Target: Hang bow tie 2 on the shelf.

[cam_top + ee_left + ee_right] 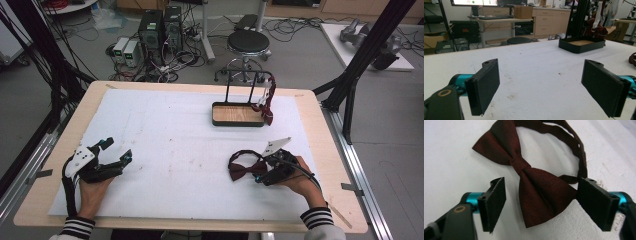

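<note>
Between wide right claw [541,206] pads: dark maroon bow tie [534,187] w/ strap, flat, ungripped.

A light wooden table [320,130] carries a white sheet [165,130]. On the sheet lie a dark red fabric bow tie [245,168] and a black wood-floored tray [237,114].

No legible text, label, brand, number or sign anywhere.
</note>
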Demonstrator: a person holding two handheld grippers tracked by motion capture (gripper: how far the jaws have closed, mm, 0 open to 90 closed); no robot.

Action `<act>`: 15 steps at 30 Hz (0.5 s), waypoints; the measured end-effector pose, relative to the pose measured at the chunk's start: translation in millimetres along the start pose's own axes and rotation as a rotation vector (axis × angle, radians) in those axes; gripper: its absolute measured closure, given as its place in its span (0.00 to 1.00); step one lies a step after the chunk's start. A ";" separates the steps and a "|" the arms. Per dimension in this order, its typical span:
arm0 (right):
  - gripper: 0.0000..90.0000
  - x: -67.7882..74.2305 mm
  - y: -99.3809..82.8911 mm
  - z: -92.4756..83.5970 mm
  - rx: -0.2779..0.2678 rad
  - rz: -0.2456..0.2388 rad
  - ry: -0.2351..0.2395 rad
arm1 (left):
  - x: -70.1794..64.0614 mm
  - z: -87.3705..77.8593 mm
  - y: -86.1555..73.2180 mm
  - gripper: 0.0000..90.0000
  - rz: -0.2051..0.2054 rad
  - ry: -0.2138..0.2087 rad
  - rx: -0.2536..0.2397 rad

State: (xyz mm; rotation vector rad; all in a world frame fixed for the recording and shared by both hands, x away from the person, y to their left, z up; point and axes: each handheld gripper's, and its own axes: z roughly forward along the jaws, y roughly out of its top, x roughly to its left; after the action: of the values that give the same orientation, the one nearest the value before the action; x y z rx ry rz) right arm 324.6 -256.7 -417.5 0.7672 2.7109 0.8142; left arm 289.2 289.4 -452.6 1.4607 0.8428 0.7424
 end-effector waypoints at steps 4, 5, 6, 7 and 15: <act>0.30 -1.2 0.1 1.7 0.017 -0.004 -0.002 | 0.0 0.0 0.0 0.17 0.000 0.000 0.000; 0.31 -1.3 0.0 2.2 0.020 -0.008 0.000 | 0.0 0.0 0.0 0.17 0.000 0.000 0.000; 0.31 -1.1 -0.1 2.3 0.025 -0.009 -0.002 | 0.0 0.0 0.0 0.17 0.001 0.000 0.000; 0.31 -1.1 -0.1 2.3 0.025 -0.009 -0.002 | 0.0 0.0 0.0 0.17 0.001 0.000 0.000; 0.32 -0.4 0.7 6.2 0.052 -0.042 -0.012 | 0.0 0.0 0.0 0.17 0.000 0.000 0.000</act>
State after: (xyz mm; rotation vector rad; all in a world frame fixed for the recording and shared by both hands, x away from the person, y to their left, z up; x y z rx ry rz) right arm 327.3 -253.7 -422.2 0.7207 2.7379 0.7299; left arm 289.2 289.4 -452.6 1.4611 0.8429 0.7424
